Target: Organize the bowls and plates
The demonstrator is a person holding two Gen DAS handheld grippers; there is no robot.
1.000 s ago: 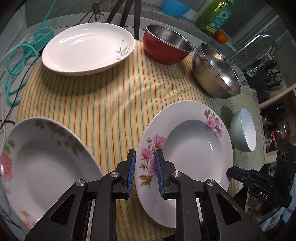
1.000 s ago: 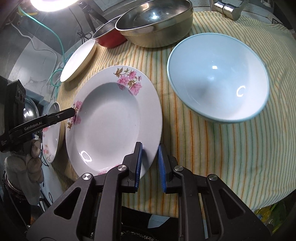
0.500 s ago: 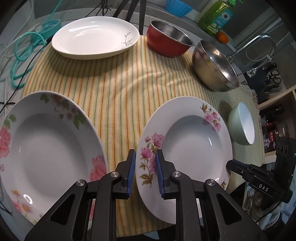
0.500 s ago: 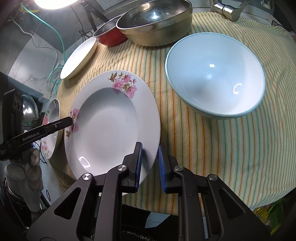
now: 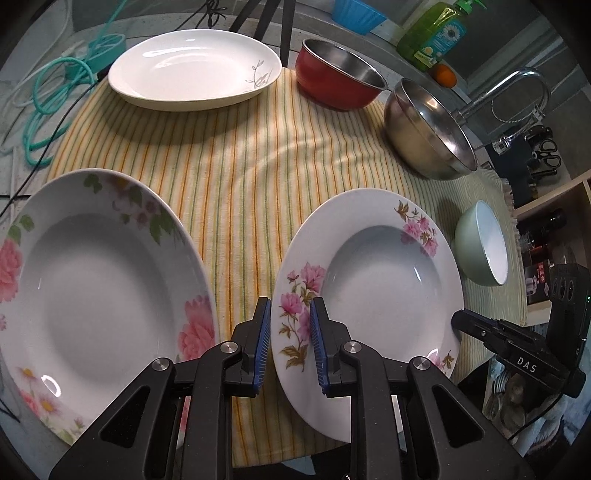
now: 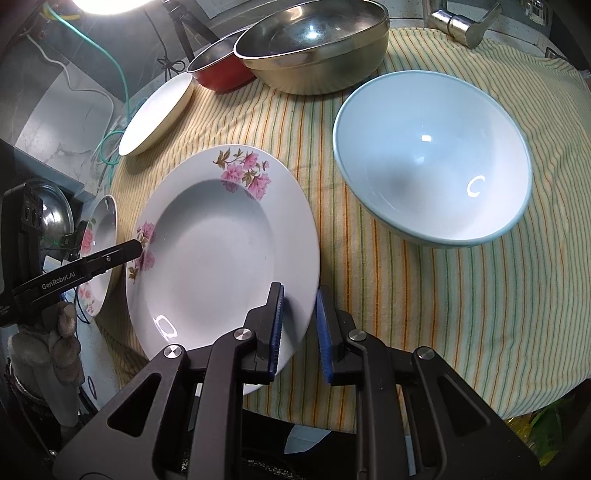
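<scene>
In the left wrist view, the big-flowered plate (image 5: 99, 295) to the left of the left gripper (image 5: 290, 343) is now shown larger and almost whole, with its right rim brought just beside the left finger. The pink-flowered plate (image 5: 373, 291) held in both claws is seen tipped up more steeply. In the right wrist view, that plate (image 6: 221, 251) is shifted slightly leftward from the blue bowl (image 6: 432, 162), ahead of the right gripper (image 6: 298, 328).

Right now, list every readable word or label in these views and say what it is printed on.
"DAS": on the right gripper body, seen from the left wrist.
"GenRobot.AI": on the left gripper finger, seen from the right wrist.
Green soap bottle label: daisy picture, text too blurred.
Shelf jars' labels: unreadable.
</scene>
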